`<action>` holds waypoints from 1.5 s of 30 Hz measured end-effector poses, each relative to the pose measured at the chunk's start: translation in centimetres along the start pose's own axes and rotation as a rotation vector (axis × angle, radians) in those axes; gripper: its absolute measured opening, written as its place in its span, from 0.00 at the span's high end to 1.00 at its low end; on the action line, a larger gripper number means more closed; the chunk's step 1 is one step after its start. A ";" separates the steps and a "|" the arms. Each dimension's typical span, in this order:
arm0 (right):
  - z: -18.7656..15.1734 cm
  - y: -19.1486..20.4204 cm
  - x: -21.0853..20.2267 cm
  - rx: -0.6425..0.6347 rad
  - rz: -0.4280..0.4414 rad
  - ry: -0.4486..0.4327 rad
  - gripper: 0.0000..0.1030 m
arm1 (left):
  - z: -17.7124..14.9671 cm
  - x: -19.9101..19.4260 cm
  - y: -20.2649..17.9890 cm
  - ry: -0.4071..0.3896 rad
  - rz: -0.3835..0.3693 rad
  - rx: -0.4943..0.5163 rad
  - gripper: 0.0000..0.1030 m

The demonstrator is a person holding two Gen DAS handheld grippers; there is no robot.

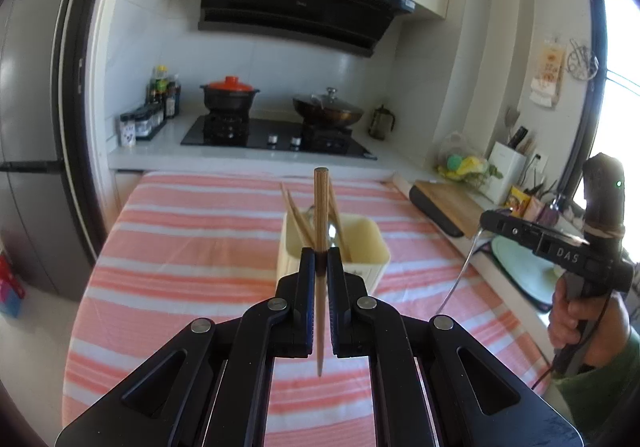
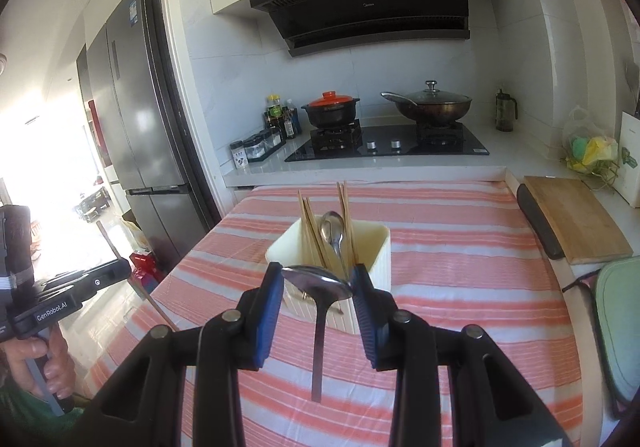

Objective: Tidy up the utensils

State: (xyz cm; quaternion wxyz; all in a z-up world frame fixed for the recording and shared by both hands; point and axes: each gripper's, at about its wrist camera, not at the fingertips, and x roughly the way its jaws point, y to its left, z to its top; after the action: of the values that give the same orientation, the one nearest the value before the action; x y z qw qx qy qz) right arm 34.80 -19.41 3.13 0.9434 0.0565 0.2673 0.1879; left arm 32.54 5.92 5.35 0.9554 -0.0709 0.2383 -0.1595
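My left gripper (image 1: 320, 259) is shut on a wooden chopstick (image 1: 320, 215) that stands nearly upright, its thick end up and its thin tip hanging below the jaws. My right gripper (image 2: 318, 277) is shut on the bowl of a metal spoon (image 2: 318, 281), whose handle hangs down towards the camera. Both are held above the striped cloth, just in front of a cream utensil holder (image 1: 368, 247) (image 2: 374, 247). Several chopsticks (image 2: 310, 227) and another spoon (image 2: 332, 229) stand inside the holder. In the left wrist view the right gripper (image 1: 486, 221) shows at the right edge, held by a hand.
A pink-and-white striped cloth (image 2: 460, 267) covers the table. Behind it lie the counter with a hob (image 2: 384, 145), a red-lidded pot (image 2: 332, 111) and a wok (image 2: 432, 105). A wooden cutting board (image 2: 576, 221) lies at the right, a fridge (image 2: 132, 99) stands left.
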 end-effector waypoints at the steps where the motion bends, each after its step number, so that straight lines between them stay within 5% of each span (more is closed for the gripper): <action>1: 1.2 -0.1 0.3 -0.003 0.005 -0.004 0.66 | 1.4 0.2 -0.2 -0.022 0.002 0.007 0.96; 9: 8.9 -0.7 4.4 -0.039 0.002 -0.078 0.66 | 8.9 6.5 -0.2 -0.117 0.009 -0.007 0.96; 13: 9.3 -1.3 8.7 -0.056 -0.007 -0.031 0.66 | 8.3 12.3 0.8 -0.036 0.009 -0.044 0.96; 22: 4.1 -3.6 20.6 -0.011 -0.018 0.256 0.66 | 3.3 22.0 2.8 0.197 0.045 -0.098 0.94; 25: 3.5 -4.1 22.3 0.023 -0.007 0.292 0.65 | 2.8 21.1 2.7 0.192 0.074 -0.081 0.44; 27: 4.1 -4.5 21.4 0.051 -0.012 0.260 0.63 | 2.8 18.9 2.6 0.136 0.098 -0.062 0.13; 30: 5.5 -4.0 17.5 0.050 -0.029 0.157 0.42 | 3.1 14.8 2.2 0.066 0.124 0.001 0.03; 32: 6.1 -3.0 13.7 0.005 -0.054 0.079 0.37 | 2.5 11.5 1.3 0.028 0.157 0.050 0.01; 34: 5.8 -1.8 9.7 -0.039 -0.084 0.005 0.23 | 1.4 8.5 0.3 0.001 0.194 0.086 0.01; 39: 2.1 1.0 1.3 -0.070 -0.162 -0.106 0.01 | -2.8 3.0 -2.5 0.000 0.228 0.066 0.00; 45: -4.7 3.3 -4.9 -0.010 -0.226 -0.073 0.00 | -7.1 -1.0 -6.0 0.054 0.249 0.091 0.00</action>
State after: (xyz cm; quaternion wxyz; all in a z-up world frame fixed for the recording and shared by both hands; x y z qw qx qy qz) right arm 27.39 -18.26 2.16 0.9679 0.0284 0.2366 0.0797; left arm 26.67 0.23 0.80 0.9633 0.0068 0.2633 -0.0524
